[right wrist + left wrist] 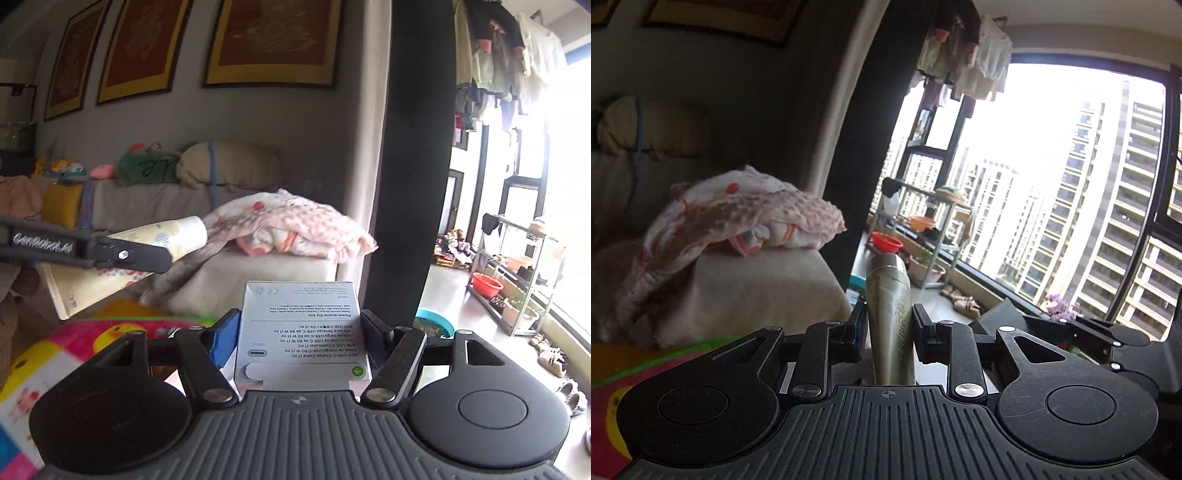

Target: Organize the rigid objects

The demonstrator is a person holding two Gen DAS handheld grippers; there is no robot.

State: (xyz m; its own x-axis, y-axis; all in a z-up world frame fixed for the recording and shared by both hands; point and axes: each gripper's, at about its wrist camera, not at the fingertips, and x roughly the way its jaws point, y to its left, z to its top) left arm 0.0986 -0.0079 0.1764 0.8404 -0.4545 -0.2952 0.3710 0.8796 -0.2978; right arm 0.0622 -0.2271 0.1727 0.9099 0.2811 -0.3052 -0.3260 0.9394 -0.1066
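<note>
L gripper grips tube lengthwise, cap fwd (R gripper: box).

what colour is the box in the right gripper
White with small printed text; the box shows best in the right wrist view.

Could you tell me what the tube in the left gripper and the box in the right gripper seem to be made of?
The tube looks like soft plastic with a satin, cream-coloured finish and printed lettering; its white cap looks like harder plastic. The USB-C cable box appears to be matte white cardboard, judging by its crisp folded edges and fine print.
</note>
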